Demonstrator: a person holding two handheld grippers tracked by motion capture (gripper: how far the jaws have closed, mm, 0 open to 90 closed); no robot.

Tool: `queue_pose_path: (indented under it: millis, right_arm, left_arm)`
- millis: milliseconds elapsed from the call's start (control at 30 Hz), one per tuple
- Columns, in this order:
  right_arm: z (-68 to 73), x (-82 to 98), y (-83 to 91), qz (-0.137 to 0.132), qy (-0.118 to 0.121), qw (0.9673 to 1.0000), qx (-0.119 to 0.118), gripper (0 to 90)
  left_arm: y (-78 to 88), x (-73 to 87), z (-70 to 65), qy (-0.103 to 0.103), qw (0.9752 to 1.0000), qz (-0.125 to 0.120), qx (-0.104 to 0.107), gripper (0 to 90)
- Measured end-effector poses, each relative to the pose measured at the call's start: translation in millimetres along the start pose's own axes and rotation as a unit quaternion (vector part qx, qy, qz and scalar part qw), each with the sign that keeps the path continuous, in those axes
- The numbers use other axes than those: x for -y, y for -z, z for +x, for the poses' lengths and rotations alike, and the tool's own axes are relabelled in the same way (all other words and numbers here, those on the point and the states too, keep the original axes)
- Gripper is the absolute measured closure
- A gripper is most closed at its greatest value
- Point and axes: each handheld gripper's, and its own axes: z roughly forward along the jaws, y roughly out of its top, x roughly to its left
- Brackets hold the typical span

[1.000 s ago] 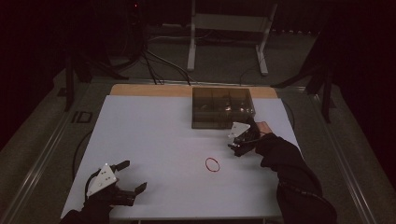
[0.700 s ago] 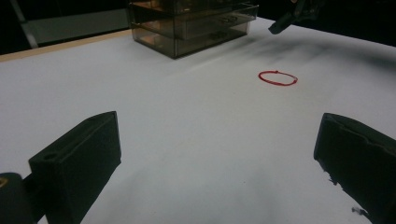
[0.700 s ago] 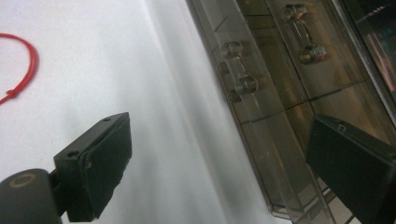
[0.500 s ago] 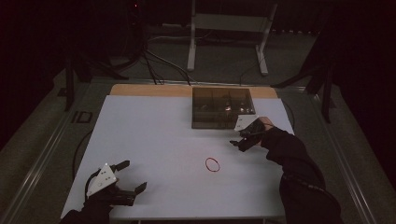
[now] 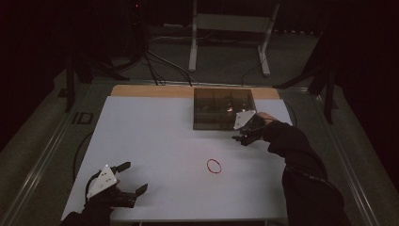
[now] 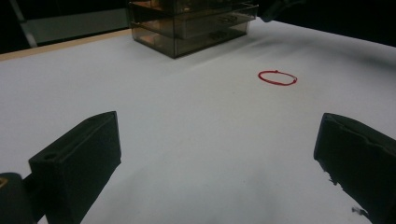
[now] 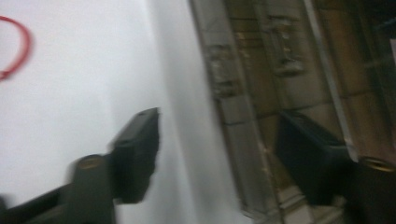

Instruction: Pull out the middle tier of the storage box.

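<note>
Right tongs point(image 5: 241, 137) at the near right corner of the smoked plastic organizer box point(image 5: 221, 108), jaws partly apart and just now narrowing, nothing between them; one jaw over the white bench point(image 5: 155, 141), the other against the box wall in the right gripper view. Red rubber band point(image 5: 214, 165) flat on the bench, well short of the box on the person's side, untouched. Left tongs point(image 5: 129, 182) wide open and empty, low over the bench near its front left edge, far from the box. Compartment contents of the box too dim to identify.

Likely hazards: jaw catching the box rim and shoving or tipping the light box; thin, flat band slipping under the jaw tips on the smooth surface instead of being pinched; blurred, fast approach causing a miss.
</note>
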Motion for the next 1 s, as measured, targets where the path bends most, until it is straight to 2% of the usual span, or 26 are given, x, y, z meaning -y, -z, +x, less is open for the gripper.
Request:
queue_pose_path:
  millis: [33, 67, 100, 167, 200, 233, 267, 300, 333, 367, 400, 433, 467, 567, 600, 700, 733, 767, 800, 833, 1000]
  right_arm:
    - [-1.5, 0.3, -0.8, 0.003, 0.0, 1.0, 0.004, 43.4]
    - [-1.5, 0.3, -0.8, 0.003, 0.0, 1.0, 0.004, 43.4]
    - [-4.6, 2.4, -2.4, -0.012, 0.015, 0.9996, 0.018, 46.8]
    - [-5.1, 2.6, -2.8, -0.012, 0.019, 0.9995, 0.02, 47.9]
    - [-9.3, 1.8, -4.4, -0.001, 0.033, 0.9994, 0.012, 54.4]
    - [-9.3, 1.8, -4.4, -0.001, 0.033, 0.9994, 0.012, 54.4]
    - [-12.8, 1.1, -5.6, 0.003, 0.052, 0.9987, 0.006, 59.0]
    - [-12.8, 1.1, -5.6, 0.003, 0.052, 0.9987, 0.006, 59.0]
    - [-16.9, -0.5, -6.8, 0.015, 0.064, 0.9978, -0.002, 63.8]
    - [-16.9, -0.5, -6.8, 0.015, 0.064, 0.9978, -0.002, 63.8]
    - [-20.3, -1.0, -7.4, 0.017, 0.079, 0.9968, -0.006, 70.0]
    - [-20.3, -1.0, -7.4, 0.017, 0.079, 0.9968, -0.006, 70.0]
    - [-23.8, -1.7, -8.4, 0.029, 0.09, 0.9956, -0.002, 74.5]
    - [-26.5, -2.3, -9.5, 0.035, 0.094, 0.9949, -0.004, 77.1]
    - [-29.4, -3.3, -11.4, 0.045, 0.1, 0.9939, -0.017, 78.3]
    - [-30.1, -4.3, -12.9, 0.05, 0.111, 0.9924, -0.018, 79.9]
    - [-30.1, -5.6, -14.4, 0.054, 0.121, 0.9908, -0.028, 80.3]
    - [-29.2, -6.4, -15.7, 0.059, 0.132, 0.9891, -0.028, 80.5]
    - [-29.2, -6.4, -15.7, 0.059, 0.132, 0.9891, -0.028, 80.5]
    - [-28.6, -7.4, -18.2, 0.068, 0.142, 0.987, -0.032, 80.9]
    - [-30.9, -8.2, -22.3, 0.074, 0.132, 0.9877, -0.04, 81.7]
  left_arm:
    - [-0.2, 0.2, -0.1, 0.0, 1.0, 0.0, 0.0, 2.2]
    - [-0.2, 0.2, -0.1, 0.0, 1.0, 0.0, 0.0, 2.2]
    - [-0.2, 0.2, 0.0, -0.001, 1.0, -0.001, 0.0, 2.2]
    - [-0.3, 0.1, 0.0, 0.0, 1.0, -0.001, 0.0, 2.2]
    - [-0.5, 0.4, -0.1, -0.001, 1.0, -0.001, -0.001, 2.2]
    - [-0.5, 0.4, -0.1, -0.001, 1.0, -0.001, -0.001, 2.2]
    - [-0.4, 0.3, -0.2, 0.0, 1.0, -0.002, 0.0, 2.2]
    - [-0.4, 0.3, -0.2, 0.0, 1.0, -0.002, 0.0, 2.2]
    - [0.3, 0.1, 0.0, -0.002, 1.0, -0.001, 0.0, 2.2]
    - [0.3, 0.1, 0.0, -0.002, 1.0, -0.001, 0.0, 2.2]
    - [0.3, 0.4, 0.3, -0.001, 1.0, -0.001, 0.0, 2.2]
    - [0.3, 0.4, 0.3, -0.001, 1.0, -0.001, 0.0, 2.2]
    - [0.3, 0.4, 0.5, -0.001, 1.0, -0.001, 0.0, 2.2]
    - [0.3, 0.3, 0.5, -0.002, 1.0, -0.001, 0.001, 2.2]
    - [0.3, 0.4, 0.5, -0.001, 1.0, -0.001, 0.001, 2.2]
    - [0.4, 0.4, 0.4, -0.001, 1.0, -0.002, 0.0, 2.2]
    - [0.4, 0.4, 0.4, -0.001, 1.0, -0.002, 0.0, 2.2]
    - [0.4, 0.5, 0.4, 0.0, 1.0, -0.001, 0.0, 2.2]
    - [0.4, 0.5, 0.4, 0.0, 1.0, -0.001, 0.0, 2.2]
    - [0.4, 0.4, 0.5, -0.001, 1.0, -0.001, 0.0, 2.2]
    - [0.2, 0.6, 0.6, 0.0, 1.0, 0.0, 0.0, 2.2]
